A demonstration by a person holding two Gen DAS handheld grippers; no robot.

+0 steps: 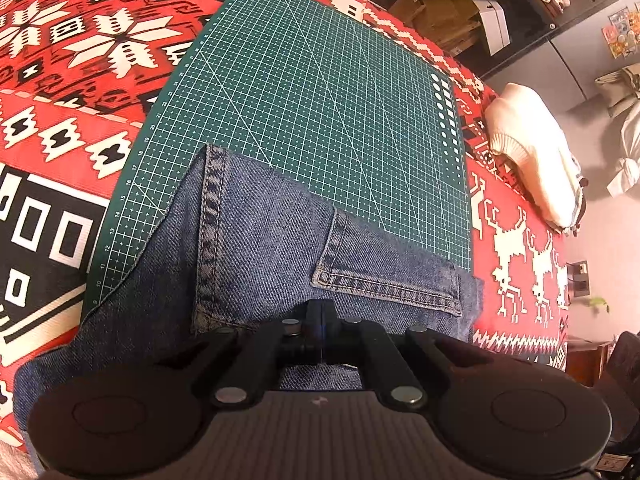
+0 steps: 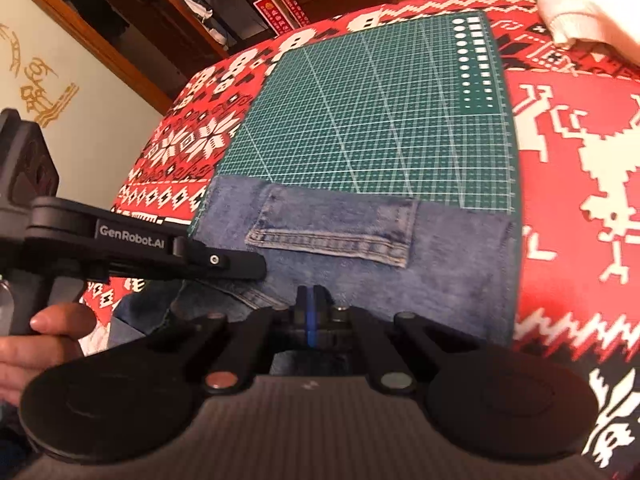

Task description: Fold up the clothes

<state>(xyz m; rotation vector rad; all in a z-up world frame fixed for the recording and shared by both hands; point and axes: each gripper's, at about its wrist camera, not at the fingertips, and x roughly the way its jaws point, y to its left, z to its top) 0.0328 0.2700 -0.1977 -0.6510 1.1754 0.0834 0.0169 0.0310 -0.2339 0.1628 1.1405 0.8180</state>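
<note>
The jeans (image 1: 260,248) lie across the lower half of both views, spread on the near end of a green cutting mat (image 1: 320,100) that sits on a red patterned blanket (image 1: 80,40). A back pocket (image 1: 384,264) faces up at centre right of the left wrist view, and a stitched seam runs down the left of the denim.

The left gripper (image 1: 320,312) sits at the bottom centre of its view with its jaws drawn together on the near edge of the denim; the right gripper (image 2: 310,300) likewise has its jaws together at the near edge, just below the pocket. No gap shows between either pair, so each looks pinched on a thin fold of cloth.

Denim of this kind should be fairly heavy and limp yet thick: it will drape rather than hold shape, and it is rough enough not to slip from a firm pinch. Hems, waistband and seams are the sturdiest places to hold. Two spaced grips along one edge should keep the fold square.

A cream knitted garment (image 1: 536,152) lies at the right of the blanket.
</note>
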